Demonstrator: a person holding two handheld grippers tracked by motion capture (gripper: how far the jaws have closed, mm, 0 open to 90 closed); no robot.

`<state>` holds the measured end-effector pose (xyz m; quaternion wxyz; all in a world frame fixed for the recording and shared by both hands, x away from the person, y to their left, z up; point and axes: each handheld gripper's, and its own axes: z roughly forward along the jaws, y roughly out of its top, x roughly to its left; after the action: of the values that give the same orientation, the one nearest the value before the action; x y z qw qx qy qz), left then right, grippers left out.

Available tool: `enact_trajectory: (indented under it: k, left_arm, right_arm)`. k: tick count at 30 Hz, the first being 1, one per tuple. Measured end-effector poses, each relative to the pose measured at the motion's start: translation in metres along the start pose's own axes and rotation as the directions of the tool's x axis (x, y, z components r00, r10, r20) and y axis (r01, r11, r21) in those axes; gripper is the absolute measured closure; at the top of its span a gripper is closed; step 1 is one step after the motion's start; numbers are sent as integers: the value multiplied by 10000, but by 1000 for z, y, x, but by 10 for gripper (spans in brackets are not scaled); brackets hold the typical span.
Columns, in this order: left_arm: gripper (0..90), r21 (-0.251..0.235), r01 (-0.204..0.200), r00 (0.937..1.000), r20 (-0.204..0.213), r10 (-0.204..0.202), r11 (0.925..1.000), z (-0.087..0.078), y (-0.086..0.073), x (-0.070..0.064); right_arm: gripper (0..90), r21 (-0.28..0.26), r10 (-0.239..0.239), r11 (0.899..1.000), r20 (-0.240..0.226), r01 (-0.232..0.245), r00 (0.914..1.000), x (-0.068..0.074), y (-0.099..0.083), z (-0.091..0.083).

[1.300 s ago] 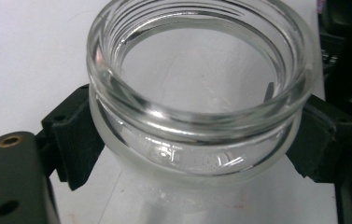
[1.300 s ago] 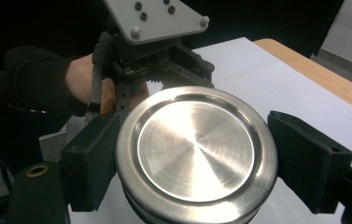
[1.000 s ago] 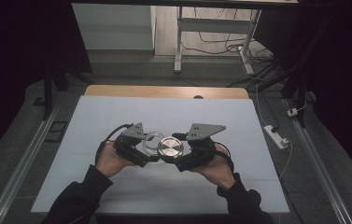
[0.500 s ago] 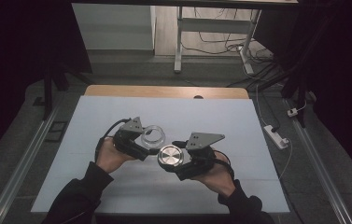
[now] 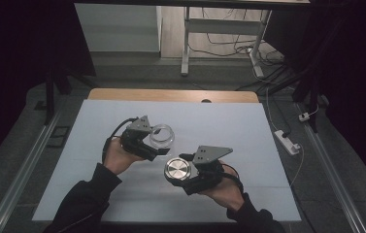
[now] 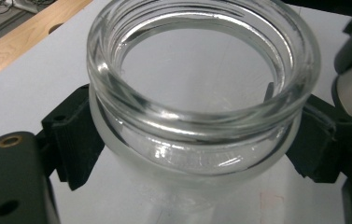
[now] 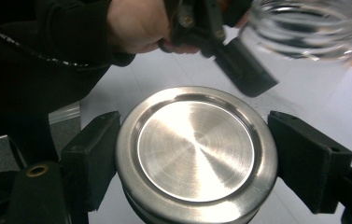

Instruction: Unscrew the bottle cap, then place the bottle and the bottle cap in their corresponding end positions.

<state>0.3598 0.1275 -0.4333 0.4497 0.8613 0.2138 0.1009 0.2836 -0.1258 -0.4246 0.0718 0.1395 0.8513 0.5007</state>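
The left gripper (image 5: 157, 149) clamps the glass jar (image 6: 197, 88) between its pads, below the threaded rim; glass looks slick, rigid, breakable. The right gripper (image 5: 183, 171) pinches the steel lid (image 7: 196, 151) by its edge; light, stiff.

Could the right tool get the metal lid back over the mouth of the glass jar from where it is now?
Probably yes. The right tool grips the metal lid, the left tool holds the glass jar with its mouth open, and nothing lies between them.
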Motion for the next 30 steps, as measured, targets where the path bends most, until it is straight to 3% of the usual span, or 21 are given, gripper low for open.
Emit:
enact_trajectory:
  k: [23, 30]
  left_arm:
    - [156, 18, -27, 9997, -240, 28, 10000, 14, 14, 16]
    - [156, -123, 144, 9994, -322, -148, 9998, 19, 15, 21]
  right_arm:
    - [198, 359, -109, 9993, -161, 115, 9998, 11, -22, 19]
    - [198, 414, -102, 9991, -118, 107, 9999, 11, -26, 24]
